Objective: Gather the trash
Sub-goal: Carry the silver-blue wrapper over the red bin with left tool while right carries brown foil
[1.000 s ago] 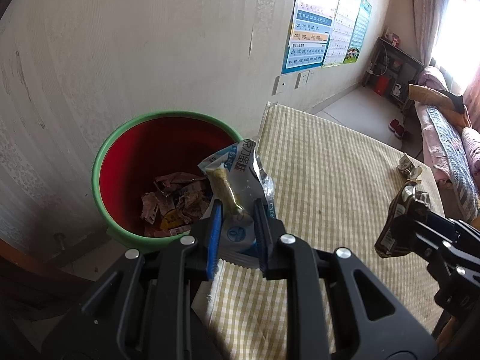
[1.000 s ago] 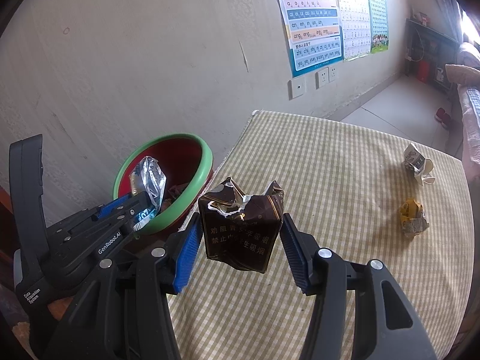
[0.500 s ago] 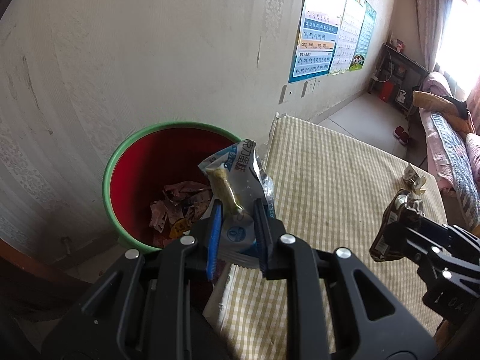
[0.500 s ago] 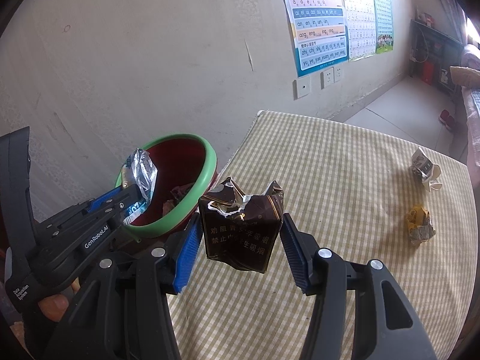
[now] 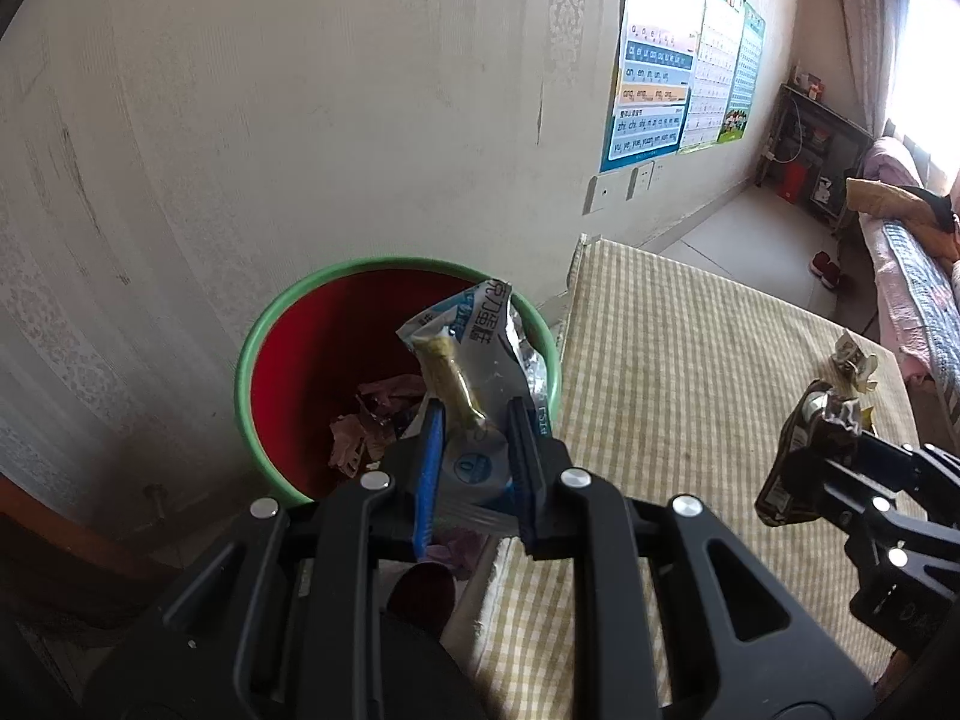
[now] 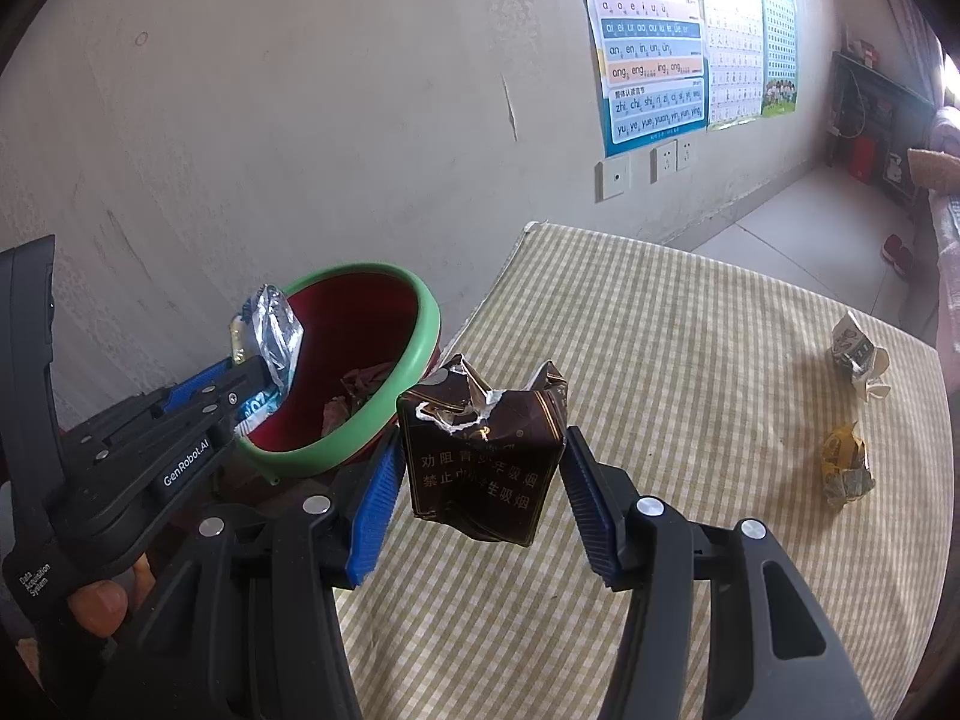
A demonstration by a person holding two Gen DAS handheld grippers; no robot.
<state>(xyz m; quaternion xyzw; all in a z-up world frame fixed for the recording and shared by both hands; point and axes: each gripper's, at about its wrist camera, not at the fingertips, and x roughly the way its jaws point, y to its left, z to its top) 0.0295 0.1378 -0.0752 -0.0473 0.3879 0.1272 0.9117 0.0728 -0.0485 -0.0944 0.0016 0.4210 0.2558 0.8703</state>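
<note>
The red bin (image 5: 336, 372) has slid rightward and further away in my left view since a second ago, and the checked tablecloth (image 5: 690, 372) has drawn back with it; both my grips are unchanged. Reading labels now: "GenRobot.AI" and "Data Acquisition System" are printed on my left gripper (image 6: 264, 387), seen from the right. On the wall, a pinyin chart (image 6: 654, 54) reads "ang eng ing ong". My left gripper (image 5: 474, 450) is clamped on a blue-and-silver snack wrapper (image 5: 480, 354), which stands up from the jaws over the near side of the bin's green rim. Inside the bin lie crumpled wrappers (image 5: 372, 420). My right gripper (image 6: 480, 474) is clamped on a torn brown cigarette pack (image 6: 480, 456) with gold Chinese print, over the cloth just right of the bin. Far right, a white crumpled carton (image 6: 858, 354) and a yellow wrapper (image 6: 846, 462) lie on the cloth, well apart from me.
</note>
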